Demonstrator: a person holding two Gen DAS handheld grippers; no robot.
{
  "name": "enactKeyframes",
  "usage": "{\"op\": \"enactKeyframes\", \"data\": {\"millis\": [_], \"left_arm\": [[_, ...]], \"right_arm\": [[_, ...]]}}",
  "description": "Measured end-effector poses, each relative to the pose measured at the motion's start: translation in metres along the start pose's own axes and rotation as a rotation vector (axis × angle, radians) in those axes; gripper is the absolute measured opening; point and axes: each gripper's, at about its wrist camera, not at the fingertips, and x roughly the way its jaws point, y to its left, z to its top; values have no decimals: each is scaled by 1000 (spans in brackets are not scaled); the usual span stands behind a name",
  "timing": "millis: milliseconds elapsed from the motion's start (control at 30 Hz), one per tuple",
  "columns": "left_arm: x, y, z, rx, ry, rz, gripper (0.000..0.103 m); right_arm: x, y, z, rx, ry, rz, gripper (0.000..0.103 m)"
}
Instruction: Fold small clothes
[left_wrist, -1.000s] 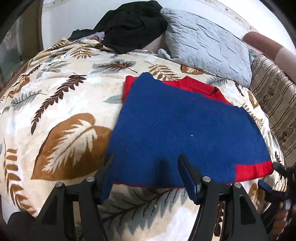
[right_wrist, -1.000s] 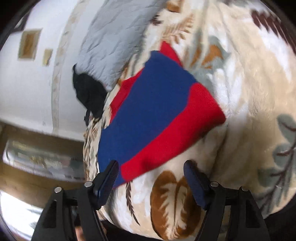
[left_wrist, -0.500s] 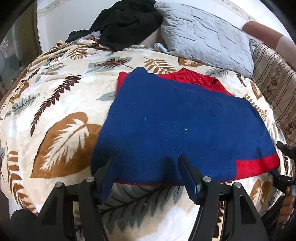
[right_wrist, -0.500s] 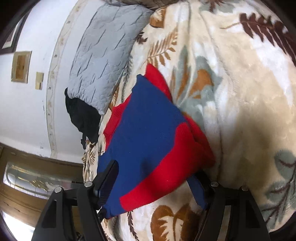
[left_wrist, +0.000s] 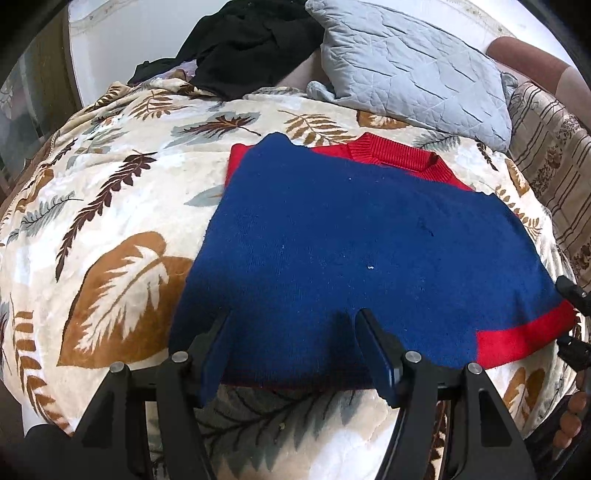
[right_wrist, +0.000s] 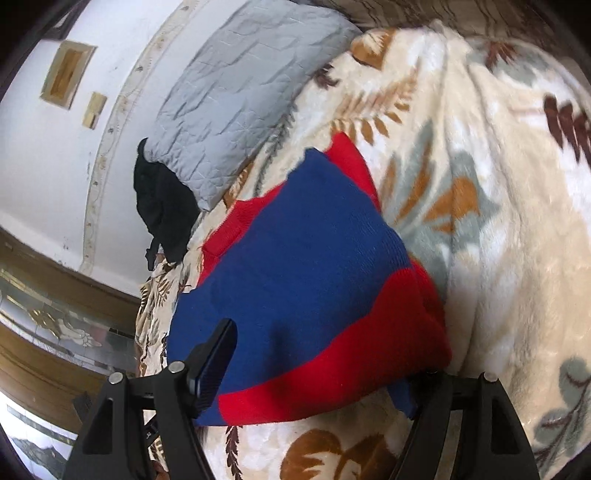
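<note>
A blue sweater with a red collar and red hem band (left_wrist: 369, 236) lies flat on the leaf-patterned blanket (left_wrist: 110, 206). My left gripper (left_wrist: 291, 321) stands open over the sweater's near hem, its two blue-padded fingers wide apart on the knit. In the right wrist view the sweater (right_wrist: 306, 266) has its red corner raised between the fingers of my right gripper (right_wrist: 317, 354). That gripper is open: one finger rests on top of the blue knit and the red corner drapes over the other, hiding its tip. The right gripper (left_wrist: 567, 319) also shows at the sweater's right corner.
A grey quilted pillow (left_wrist: 406, 66) and a heap of black clothing (left_wrist: 251, 40) lie at the head of the bed against the white wall (right_wrist: 55, 166). Striped bedding (left_wrist: 546, 155) runs along the right side. The blanket (right_wrist: 498, 184) spreads wide around the sweater.
My right gripper has rolled and pushed in at the sweater's red corner, which now lies over one finger and is slightly raised. The left gripper has hardly moved.
</note>
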Motion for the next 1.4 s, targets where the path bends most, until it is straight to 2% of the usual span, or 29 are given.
{"op": "enactKeyframes", "data": {"millis": [100,167,333,400,733,1400], "left_arm": [[2,-3,3,2,0,-6,67],[1,-4,5,8,-6,-9,67],[-2,-9,15,13,-35,-18,67],[3,-14,21,22,-31,-19,67],[26,-31,19,68,16,19,67],[28,-31,19,77,25,22,67]], "right_arm": [[3,5,3,-31,2,-17,77],[7,-1,3,-7,16,-30,77],[3,1,4,-22,5,-22,76],[3,6,5,-48,1,-31,76],[13,-9,9,-1,33,-39,76],[13,-8,8,-17,45,-59,74]]}}
